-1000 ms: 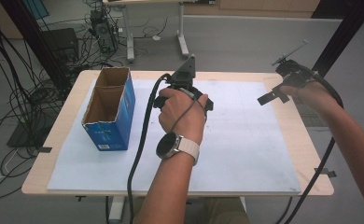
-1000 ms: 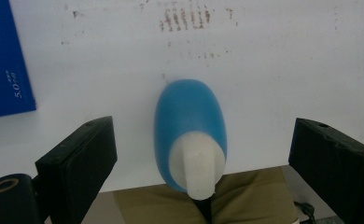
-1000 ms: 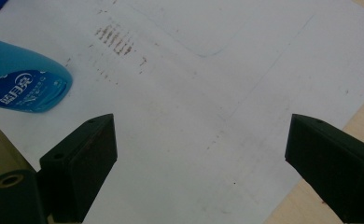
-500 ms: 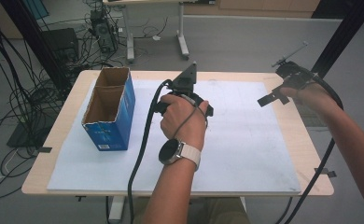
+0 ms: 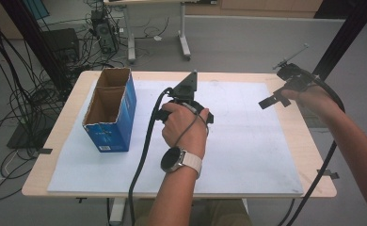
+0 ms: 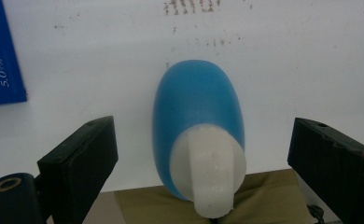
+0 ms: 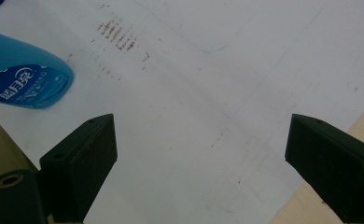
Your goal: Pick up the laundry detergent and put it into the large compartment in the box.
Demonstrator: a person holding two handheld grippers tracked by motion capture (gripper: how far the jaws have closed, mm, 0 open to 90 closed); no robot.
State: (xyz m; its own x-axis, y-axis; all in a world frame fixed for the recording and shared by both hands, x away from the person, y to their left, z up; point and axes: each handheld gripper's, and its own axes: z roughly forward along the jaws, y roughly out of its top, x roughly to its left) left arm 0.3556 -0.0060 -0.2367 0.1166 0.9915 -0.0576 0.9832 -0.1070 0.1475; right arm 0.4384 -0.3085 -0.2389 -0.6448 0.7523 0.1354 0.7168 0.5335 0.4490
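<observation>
Bottle [image 6: 196, 128], blue with white cap, lies on white mat between left tongs [image 6: 208, 163], jaws wide apart, cap toward camera at frame centre. Advice: lower, centre jaws on body, close squarely. Right tongs [image 7: 201, 163] apart over bare mat. Blue box [image 5: 110, 110] at tabletop [image 5: 313, 141] left.

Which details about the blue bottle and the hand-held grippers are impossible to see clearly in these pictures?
- Blue bottle: in the high view the left hand covers it.
- Its label: cut off by the left edge of the right gripper view, so it cannot be read whole.
- Left hand-held gripper: whether its open jaws touch the bottle's sides cannot be told.
- Blue box: its inside is too dark to judge.
</observation>
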